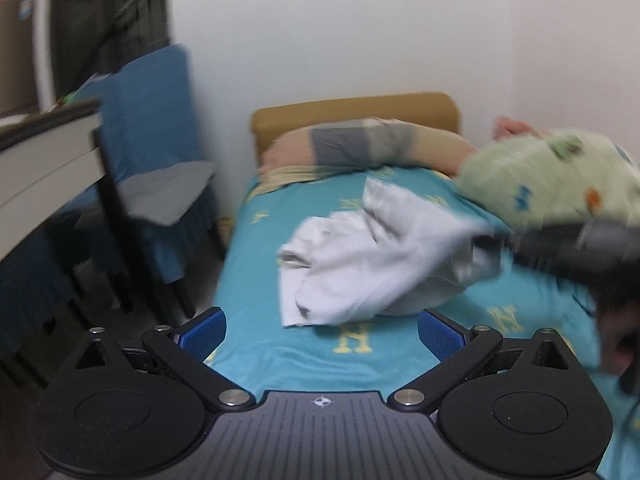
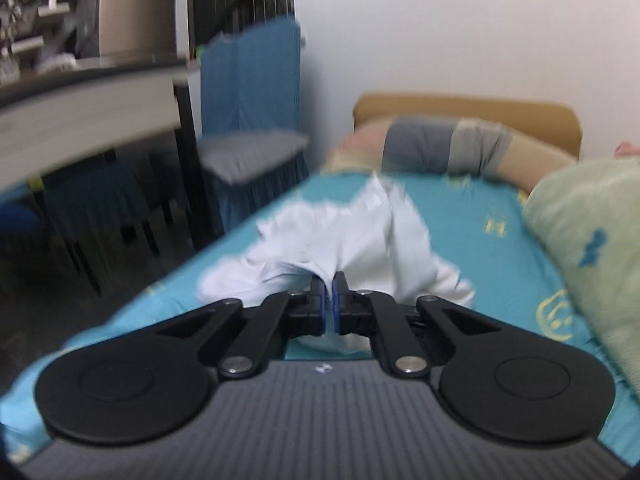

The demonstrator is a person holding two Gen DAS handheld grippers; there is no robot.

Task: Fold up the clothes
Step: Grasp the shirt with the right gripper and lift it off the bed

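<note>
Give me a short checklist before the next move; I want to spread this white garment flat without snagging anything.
1. Right gripper shut on the white garment: ok, cloth is pinched between its pads.
2. Left gripper open and free: ok, nothing between its fingers.
3. Garment lies within the left gripper's view: ok, crumpled just ahead of it.
4. Garment flat: not ok, bunched and creased.
5. Teal bed sheet bare near the garment: ok in front; the green pillow sits close on the right.
6. Which part of the garment is gripped: cannot tell, too blurred.
</note>
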